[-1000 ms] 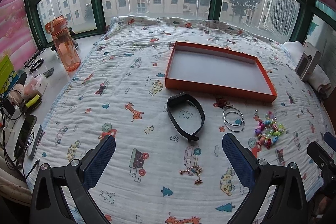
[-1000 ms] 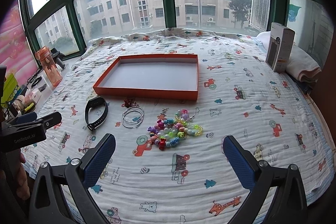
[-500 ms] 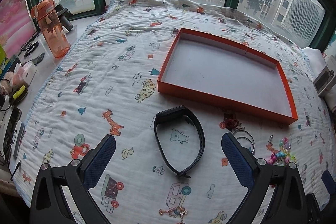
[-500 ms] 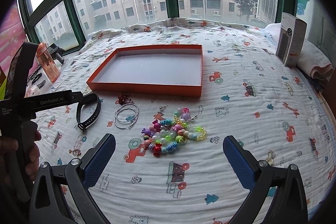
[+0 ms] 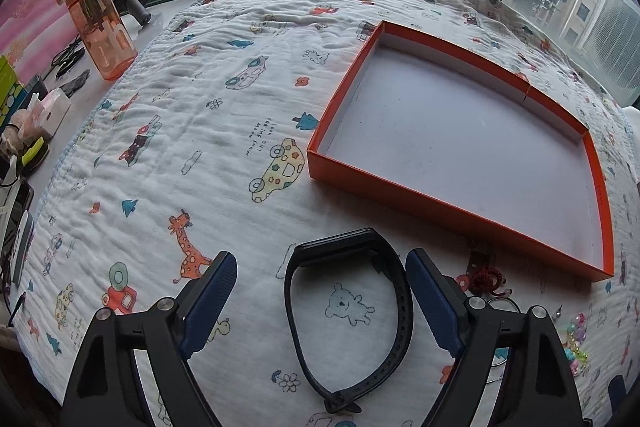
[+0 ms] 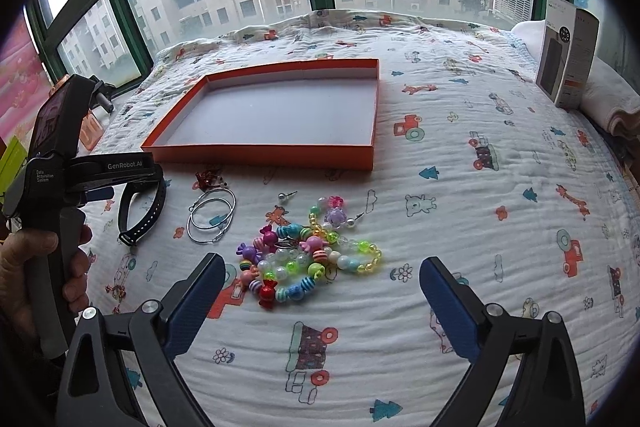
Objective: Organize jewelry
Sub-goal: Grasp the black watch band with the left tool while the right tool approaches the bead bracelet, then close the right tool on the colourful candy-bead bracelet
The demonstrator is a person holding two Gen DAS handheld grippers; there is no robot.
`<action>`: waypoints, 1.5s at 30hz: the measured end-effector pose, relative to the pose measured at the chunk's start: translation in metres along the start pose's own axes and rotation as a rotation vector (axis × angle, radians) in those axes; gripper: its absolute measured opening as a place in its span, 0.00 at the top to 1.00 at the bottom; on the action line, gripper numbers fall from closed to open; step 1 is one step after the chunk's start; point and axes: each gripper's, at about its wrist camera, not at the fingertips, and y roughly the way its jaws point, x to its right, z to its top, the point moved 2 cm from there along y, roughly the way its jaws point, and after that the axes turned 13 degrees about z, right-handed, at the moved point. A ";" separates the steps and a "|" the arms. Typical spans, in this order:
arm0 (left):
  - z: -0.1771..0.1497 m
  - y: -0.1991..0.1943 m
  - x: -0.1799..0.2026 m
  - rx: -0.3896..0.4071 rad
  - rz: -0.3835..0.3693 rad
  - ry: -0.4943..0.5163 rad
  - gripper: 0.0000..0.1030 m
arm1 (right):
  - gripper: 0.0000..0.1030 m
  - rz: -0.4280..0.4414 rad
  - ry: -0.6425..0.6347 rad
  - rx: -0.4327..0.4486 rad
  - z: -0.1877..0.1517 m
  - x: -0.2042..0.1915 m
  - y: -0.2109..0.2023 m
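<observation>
The black wristband [image 5: 348, 323] lies flat on the bed's printed quilt [image 5: 192, 131], a closed loop with its clasp end toward the camera and its thicker module end pointing away, toward the near wall of the orange tray [image 5: 460, 215]. Its long axis runs along the left claw's line of sight, so the loop's two long sides face the two pads. The left claw [image 5: 320, 291] sits right over it: the band lies between the blue pads, the right pad just beside the loop's right side, the left pad well clear of the left side. The jaws stand apart and have just been closing a little, but neither pad presses on the band yet. A squeeze would likely fold the soft loop narrow, and the band looks light and flexible.

In the right wrist view the left claw [image 6: 100, 193] hangs above the wristband [image 6: 144, 211], plainly the nearer of the two. The right claw [image 6: 320, 291] is wide apart and holds nothing; in front of it lies the heap of coloured bead bracelets [image 6: 308, 259], a judgeable next target for that hand. Left of the beads lie two silver hoop earrings [image 6: 212, 215], with a small red piece [image 6: 206, 179] and a stud [image 6: 286, 195] near the tray's front wall. The tray [image 6: 260, 151] holds nothing.
</observation>
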 end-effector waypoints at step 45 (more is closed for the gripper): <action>-0.007 0.004 0.019 0.031 0.004 0.093 0.39 | 0.68 0.177 0.086 -0.080 -0.007 0.013 0.026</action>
